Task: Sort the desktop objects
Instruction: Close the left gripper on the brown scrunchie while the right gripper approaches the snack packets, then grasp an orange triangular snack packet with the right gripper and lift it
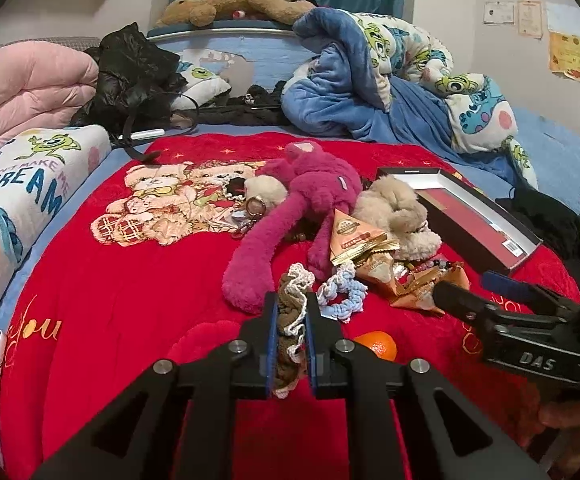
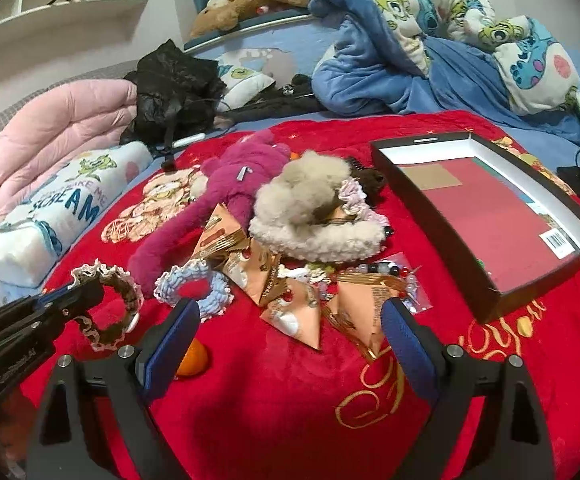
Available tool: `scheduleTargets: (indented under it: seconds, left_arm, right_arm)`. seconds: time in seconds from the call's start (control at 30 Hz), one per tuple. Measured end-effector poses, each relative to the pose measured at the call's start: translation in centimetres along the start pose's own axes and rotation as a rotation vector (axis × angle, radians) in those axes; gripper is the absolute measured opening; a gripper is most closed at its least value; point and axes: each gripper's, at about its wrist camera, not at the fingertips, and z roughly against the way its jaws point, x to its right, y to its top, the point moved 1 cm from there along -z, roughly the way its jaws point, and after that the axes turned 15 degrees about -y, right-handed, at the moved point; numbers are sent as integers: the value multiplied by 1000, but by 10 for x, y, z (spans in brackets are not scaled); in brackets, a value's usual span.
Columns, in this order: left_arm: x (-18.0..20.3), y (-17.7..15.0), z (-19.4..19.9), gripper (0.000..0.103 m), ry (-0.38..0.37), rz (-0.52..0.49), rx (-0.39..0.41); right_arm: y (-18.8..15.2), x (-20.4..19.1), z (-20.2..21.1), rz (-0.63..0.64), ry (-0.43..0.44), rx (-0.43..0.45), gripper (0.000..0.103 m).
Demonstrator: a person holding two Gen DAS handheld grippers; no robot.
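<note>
My left gripper (image 1: 292,300) is shut on a brown scrunchie with white lace trim (image 1: 290,320), held just above the red blanket. The right wrist view shows that same gripper (image 2: 86,292) and the scrunchie (image 2: 108,308) at the lower left. My right gripper (image 2: 290,312) stands open over the orange snack packets (image 2: 290,300) with nothing between its pads; it enters the left wrist view (image 1: 470,286) from the right. A light blue scrunchie (image 2: 194,284) lies on the blanket between the two grippers. An open black box with a red floor (image 2: 490,220) sits to the right.
A pink plush toy (image 2: 226,184) and a beige plush (image 2: 310,212) lie behind the packets. There is a beaded bracelet (image 2: 378,270) among the packets and an orange fruit (image 2: 194,358) near my right gripper's left finger. Pillows, a pink quilt and blue bedding ring the blanket.
</note>
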Motion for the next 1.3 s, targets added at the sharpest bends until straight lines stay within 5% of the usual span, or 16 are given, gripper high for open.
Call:
scheduleTargets:
  seconds: [0.3, 0.47, 0.73, 1.3]
  left_arm:
    - [-2, -1, 1, 10, -17, 11, 0]
    - [-3, -2, 3, 10, -25, 16, 13]
    - [-3, -2, 6, 10, -45, 20, 17]
    - [5, -3, 5, 10, -40, 5, 14]
  right_arm:
    - [5, -17, -28, 54, -2, -40, 92]
    - [4, -18, -47, 38, 31, -109, 75]
    - [-3, -8, -74, 3, -29, -199, 53]
    - [-1, -14, -59, 36, -82, -144, 27]
